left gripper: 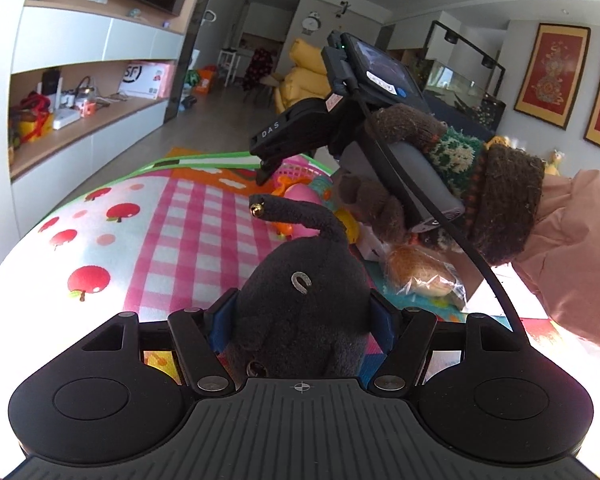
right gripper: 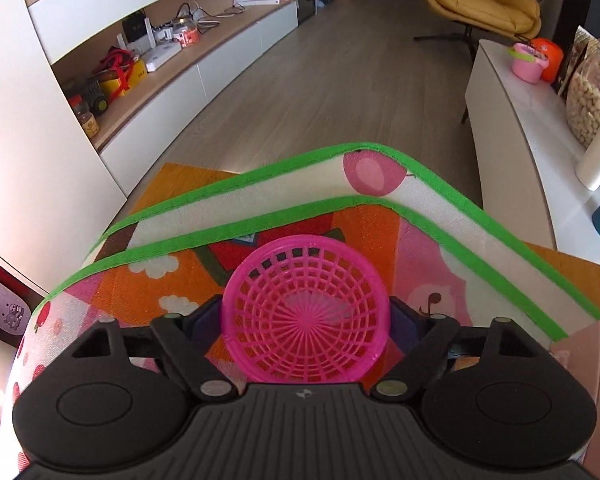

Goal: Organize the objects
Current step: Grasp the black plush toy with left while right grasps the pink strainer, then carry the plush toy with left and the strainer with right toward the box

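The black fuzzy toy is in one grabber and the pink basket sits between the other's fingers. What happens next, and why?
Probably the right gripper closes on the round pink plastic mesh basket, so it stays steady. The left gripper already grips the black plush toy, and the basket is empty, ready for it.

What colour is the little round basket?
Bright pink basket, seen best in the right wrist view.

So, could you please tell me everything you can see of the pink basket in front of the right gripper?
The pink basket is a round, translucent magenta plastic piece with a latticed wall and spokes radiating from the middle of its floor. It looks empty and sits tilted, its open side facing the camera, on the colourful play mat. It lies between the fingers of the right gripper; whether the pads press on it cannot be told.
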`<state>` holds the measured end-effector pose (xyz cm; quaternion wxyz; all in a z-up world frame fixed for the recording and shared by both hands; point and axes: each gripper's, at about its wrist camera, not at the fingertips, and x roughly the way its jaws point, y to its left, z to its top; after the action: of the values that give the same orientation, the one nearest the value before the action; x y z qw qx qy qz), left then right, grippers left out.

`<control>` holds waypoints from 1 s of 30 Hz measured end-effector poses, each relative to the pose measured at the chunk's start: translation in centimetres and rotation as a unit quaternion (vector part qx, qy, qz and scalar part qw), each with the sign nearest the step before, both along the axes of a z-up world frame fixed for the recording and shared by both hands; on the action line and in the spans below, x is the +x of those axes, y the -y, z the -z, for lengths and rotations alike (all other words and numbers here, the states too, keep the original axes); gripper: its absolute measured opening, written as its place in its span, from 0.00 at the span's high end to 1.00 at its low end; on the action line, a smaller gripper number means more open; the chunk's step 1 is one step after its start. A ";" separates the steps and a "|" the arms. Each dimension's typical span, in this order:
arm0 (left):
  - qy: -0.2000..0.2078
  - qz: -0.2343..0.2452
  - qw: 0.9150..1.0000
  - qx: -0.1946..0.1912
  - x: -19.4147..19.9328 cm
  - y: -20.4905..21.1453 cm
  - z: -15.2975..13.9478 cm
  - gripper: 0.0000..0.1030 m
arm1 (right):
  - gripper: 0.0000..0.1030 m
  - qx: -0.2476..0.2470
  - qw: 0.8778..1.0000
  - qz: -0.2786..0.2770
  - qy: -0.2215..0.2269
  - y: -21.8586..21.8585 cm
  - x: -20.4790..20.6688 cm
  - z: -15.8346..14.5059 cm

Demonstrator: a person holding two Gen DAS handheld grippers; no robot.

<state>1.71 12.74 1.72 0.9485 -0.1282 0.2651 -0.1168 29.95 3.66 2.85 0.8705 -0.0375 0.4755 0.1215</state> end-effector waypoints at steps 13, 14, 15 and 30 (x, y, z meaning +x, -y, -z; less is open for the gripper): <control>-0.006 -0.007 1.000 0.007 -0.3 0.4 -0.3 0.31 | 0.19 0.016 0.994 -0.037 0.102 2.2 -7.9 -10.0; -0.008 -0.008 1.000 0.005 -0.4 0.4 -0.4 0.31 | 0.19 0.016 0.994 -0.042 0.103 2.6 -9.0 -10.4; -0.012 -0.008 1.000 0.002 -0.5 0.4 -0.5 0.31 | 0.19 0.016 0.994 -0.046 0.101 2.9 -10.1 -10.6; -0.038 -0.002 0.999 0.007 -5.4 0.9 -1.7 0.31 | 0.19 0.011 0.999 -0.043 0.005 9.6 -25.9 -4.2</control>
<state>-3.65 11.83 3.41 0.9391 -0.1259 0.3011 -0.1081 4.01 -5.90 7.01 0.8674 -0.0486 0.4673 0.1641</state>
